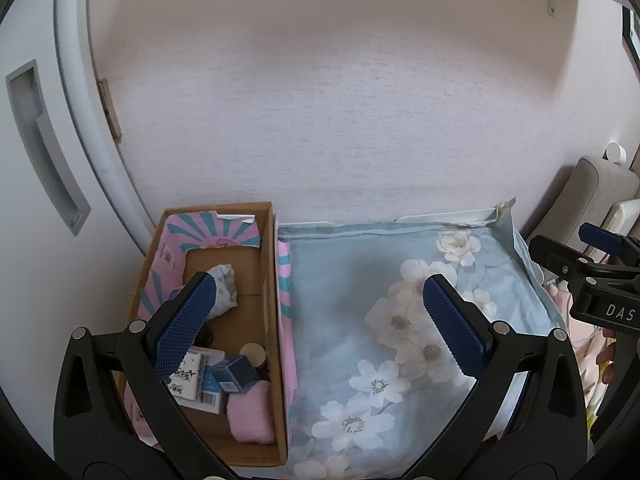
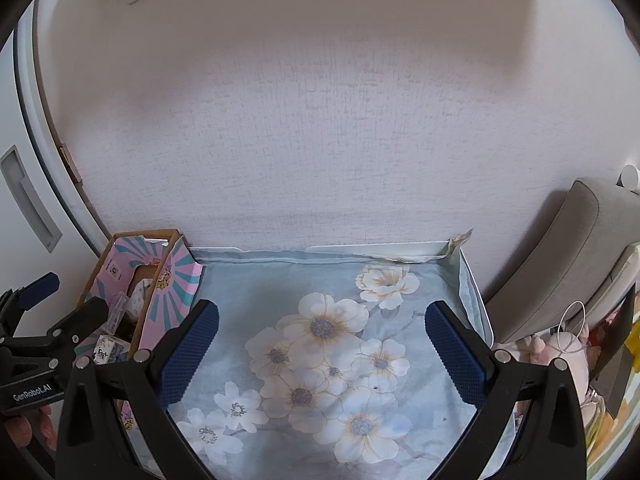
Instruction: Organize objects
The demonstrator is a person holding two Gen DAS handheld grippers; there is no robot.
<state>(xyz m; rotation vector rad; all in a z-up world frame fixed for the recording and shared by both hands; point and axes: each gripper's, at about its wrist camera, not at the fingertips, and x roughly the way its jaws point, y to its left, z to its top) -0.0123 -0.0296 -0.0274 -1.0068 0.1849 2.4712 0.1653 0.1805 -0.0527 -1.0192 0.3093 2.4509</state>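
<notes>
Both grippers, left gripper (image 1: pixel 320 320) and right gripper (image 2: pixel 322 354), hang released, jaws spread wide and empty.
Beneath both spreads the floral cloth (image 1: pixel 360 280); the cardboard box (image 1: pixel 276 280), under the left one's left finger, holds a pink roll (image 1: pixel 250 412) and small blue box (image 1: pixel 236 372).

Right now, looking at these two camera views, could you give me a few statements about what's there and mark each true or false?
1. The cardboard box sits at the left edge of the flowered cloth. True.
2. The left gripper is clamped on the pink fluffy item. False: its jaws stand wide open and hold nothing; the pink item lies inside the box.
3. The right gripper is open above the cloth. True.
4. The cardboard box holds nothing. False: it holds the pink item, a small dark blue box, a white patterned bundle and printed packets.
5. A grey cushion leans against the wall to the right of the cloth. True.
</notes>
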